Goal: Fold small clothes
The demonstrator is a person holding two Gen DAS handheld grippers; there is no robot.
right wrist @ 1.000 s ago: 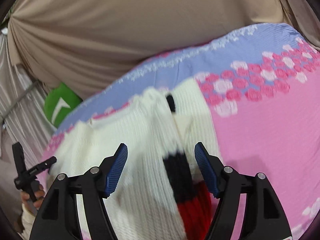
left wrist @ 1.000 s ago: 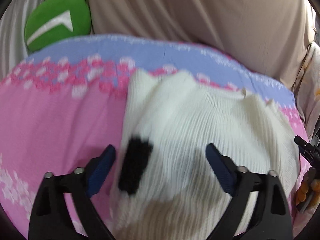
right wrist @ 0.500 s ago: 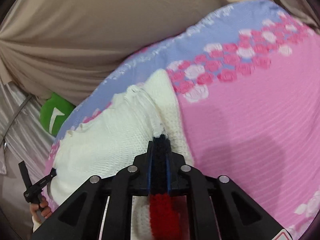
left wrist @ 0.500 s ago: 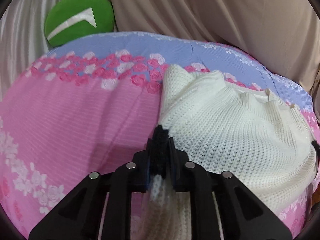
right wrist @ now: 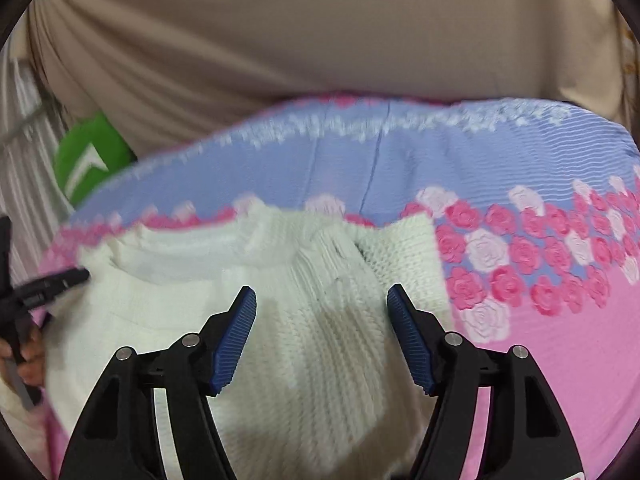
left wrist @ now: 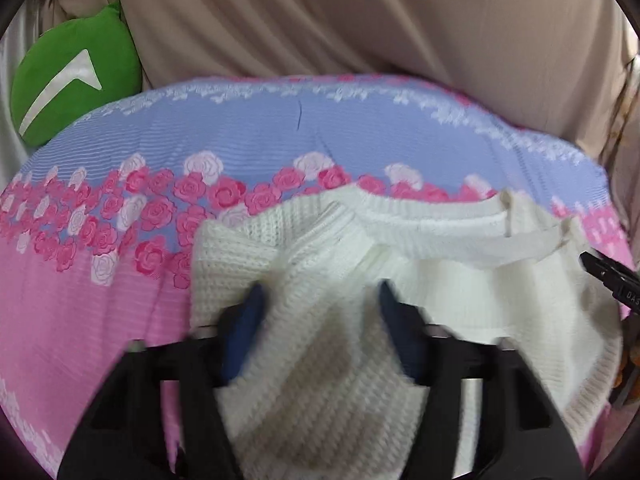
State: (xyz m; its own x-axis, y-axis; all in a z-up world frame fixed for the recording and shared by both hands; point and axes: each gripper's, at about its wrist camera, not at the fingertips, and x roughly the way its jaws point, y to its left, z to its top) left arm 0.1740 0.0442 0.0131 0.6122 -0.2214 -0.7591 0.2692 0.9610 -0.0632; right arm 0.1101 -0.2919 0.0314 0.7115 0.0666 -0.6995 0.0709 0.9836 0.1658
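A small white knitted sweater (left wrist: 400, 280) lies on the pink and blue flowered bedsheet (left wrist: 100, 320), its neckline toward the far side and both sleeves folded in over the body. My left gripper (left wrist: 320, 312) is open and empty, its blue pads over the folded left sleeve. The sweater also shows in the right wrist view (right wrist: 280, 300). My right gripper (right wrist: 322, 312) is open and empty above the folded right sleeve. Each gripper's tip shows at the edge of the other's view.
A green cushion (left wrist: 72, 68) with a white arrow sits at the far left corner. Beige draped cloth (left wrist: 360, 20) hangs behind the bed. The bedsheet (right wrist: 560, 340) stretches to the right of the sweater.
Half a second ago both grippers were shut on the sleeve cuffs. Both have since let go and opened, and the sleeves now lie folded over the sweater's body.
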